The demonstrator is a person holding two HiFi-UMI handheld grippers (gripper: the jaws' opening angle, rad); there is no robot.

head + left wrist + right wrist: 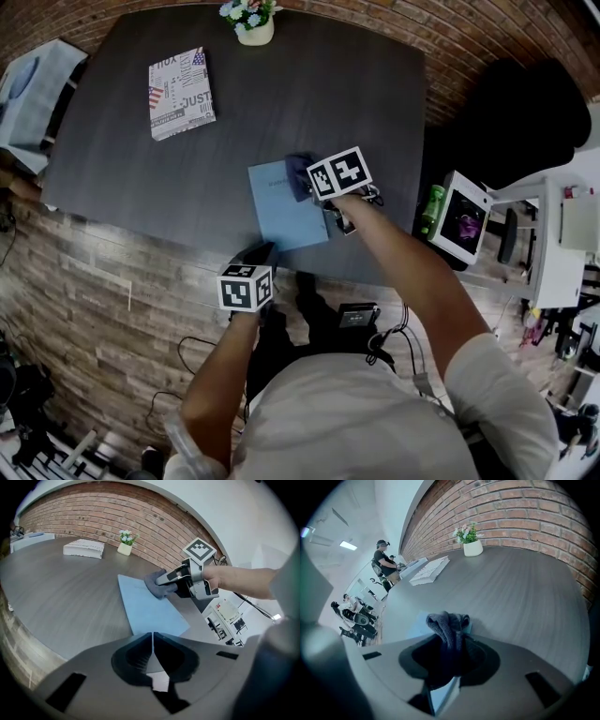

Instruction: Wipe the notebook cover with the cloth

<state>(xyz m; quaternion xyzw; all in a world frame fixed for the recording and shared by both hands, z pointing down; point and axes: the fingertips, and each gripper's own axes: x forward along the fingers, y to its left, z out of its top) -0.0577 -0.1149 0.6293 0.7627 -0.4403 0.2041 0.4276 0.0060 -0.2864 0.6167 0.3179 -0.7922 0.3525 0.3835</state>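
Observation:
A light blue notebook (286, 208) lies flat near the table's front edge, also seen in the left gripper view (147, 607). My right gripper (305, 180) is shut on a dark grey cloth (449, 626) and presses it on the notebook's far right corner (158, 584). The cloth bunches out past the jaws. My left gripper (152, 634) is shut and holds nothing, and it sits at the notebook's near edge (255, 258).
A patterned book (180, 92) lies at the table's far left. A small white flower pot (253, 21) stands at the far edge. The dark table (309, 94) ends close on the right, with a white device (459, 217) beyond. People sit in the far background (384, 559).

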